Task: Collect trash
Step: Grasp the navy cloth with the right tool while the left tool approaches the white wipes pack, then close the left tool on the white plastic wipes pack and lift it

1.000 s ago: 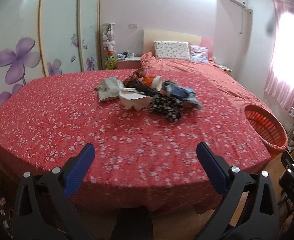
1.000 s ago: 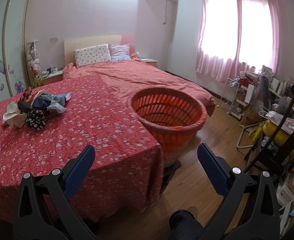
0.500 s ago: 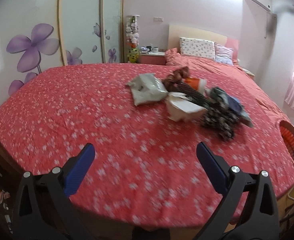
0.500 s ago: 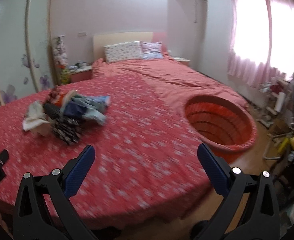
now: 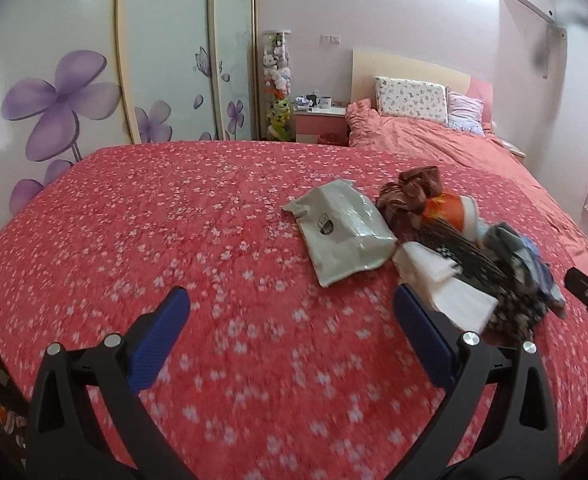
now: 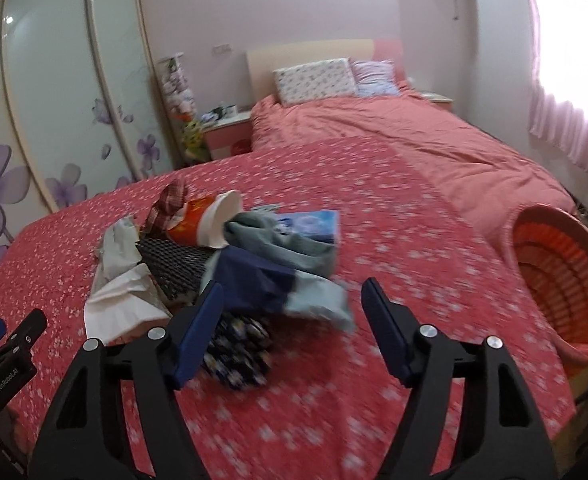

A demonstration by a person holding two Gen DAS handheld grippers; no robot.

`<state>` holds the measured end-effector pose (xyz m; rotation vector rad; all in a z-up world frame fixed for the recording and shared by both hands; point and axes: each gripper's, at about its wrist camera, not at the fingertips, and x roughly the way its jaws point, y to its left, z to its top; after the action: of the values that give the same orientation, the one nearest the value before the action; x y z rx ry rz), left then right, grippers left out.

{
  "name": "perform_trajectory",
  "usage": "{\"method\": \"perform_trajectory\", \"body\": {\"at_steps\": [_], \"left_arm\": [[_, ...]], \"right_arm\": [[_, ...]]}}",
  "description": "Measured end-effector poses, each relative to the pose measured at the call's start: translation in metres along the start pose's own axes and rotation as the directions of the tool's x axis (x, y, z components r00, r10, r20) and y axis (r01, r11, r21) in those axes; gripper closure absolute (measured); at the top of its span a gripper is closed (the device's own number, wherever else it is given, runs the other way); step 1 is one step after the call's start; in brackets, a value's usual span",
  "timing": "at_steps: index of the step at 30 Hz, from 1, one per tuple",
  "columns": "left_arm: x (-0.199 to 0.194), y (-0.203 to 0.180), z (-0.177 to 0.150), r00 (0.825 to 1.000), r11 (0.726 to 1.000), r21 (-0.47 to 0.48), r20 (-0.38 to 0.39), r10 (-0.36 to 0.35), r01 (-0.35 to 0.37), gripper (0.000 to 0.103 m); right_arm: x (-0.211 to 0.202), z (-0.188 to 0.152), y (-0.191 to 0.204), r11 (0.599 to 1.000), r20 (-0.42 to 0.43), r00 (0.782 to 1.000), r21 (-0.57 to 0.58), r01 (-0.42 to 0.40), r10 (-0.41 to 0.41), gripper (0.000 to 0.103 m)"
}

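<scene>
A: Where is the trash?

B: It lies in one heap on the red floral bedspread (image 5: 142,240). In the left wrist view there is a pale plastic pouch (image 5: 342,228) at the near left of the heap, a white crumpled paper (image 5: 442,284) just beside it, and an orange paper cup (image 5: 452,212) on its side behind them. A brown checked cloth (image 5: 410,196) touches the cup.

A: And from the other side?

B: The right wrist view shows a blue box (image 6: 314,226) at the far side, a grey-and-navy garment (image 6: 278,268) draped over the middle, and a dark mesh piece (image 6: 174,266) between the paper and the cup. A dark flowered cloth (image 6: 238,350) sits at the near edge, partly behind a blue finger pad.

A: The claws?

B: The left gripper (image 5: 290,312) hangs over the bedspread with its jaws spread wide and nothing between them; the heap is to its right. The right gripper (image 6: 294,304) is also spread wide, empty, just in front of the heap.

A: The bin?

B: An orange basket (image 6: 574,280) stands at the bedspread's right edge, well apart from the heap.

A: The room?

B: A wardrobe (image 5: 166,64) with purple flowers fills the left wall. Behind the bedspread lies a bed (image 6: 394,132) with two pillows, a pink nightstand (image 5: 318,122) beside it, and pink curtains (image 6: 562,80) at the right. Motion blurs the near fabric.
</scene>
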<state>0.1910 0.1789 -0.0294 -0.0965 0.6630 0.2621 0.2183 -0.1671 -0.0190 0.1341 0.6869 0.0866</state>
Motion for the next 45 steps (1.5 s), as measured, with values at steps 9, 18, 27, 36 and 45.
{"method": "perform_trajectory", "body": {"at_steps": [9,18,27,36,45], "left_arm": [[0.054,0.007,0.022,0.996,0.999,-0.031,-0.080,-0.037,0.035,0.004],[0.094,-0.003,0.040,0.989,0.998,-0.033,-0.133,-0.062,0.058,0.004],[0.124,-0.016,0.054,0.978,0.994,-0.065,-0.187,-0.095,0.084,0.004],[0.141,-0.043,0.061,0.972,0.996,-0.046,-0.222,-0.082,0.073,0.004],[0.164,-0.064,0.062,0.959,0.999,-0.036,-0.279,-0.046,0.037,0.023]], "right_arm": [[0.041,-0.004,0.017,0.997,-0.060,0.997,-0.065,0.049,-0.053,0.038],[0.037,-0.008,-0.017,0.997,-0.064,0.995,0.009,0.075,-0.074,0.067],[0.027,-0.007,-0.037,0.995,-0.043,0.995,0.047,0.087,-0.085,0.073],[0.029,-0.011,-0.043,0.995,-0.048,0.995,0.046,0.093,-0.091,0.073],[0.025,-0.014,-0.050,0.994,-0.048,0.994,0.050,0.098,-0.095,0.073]]}}
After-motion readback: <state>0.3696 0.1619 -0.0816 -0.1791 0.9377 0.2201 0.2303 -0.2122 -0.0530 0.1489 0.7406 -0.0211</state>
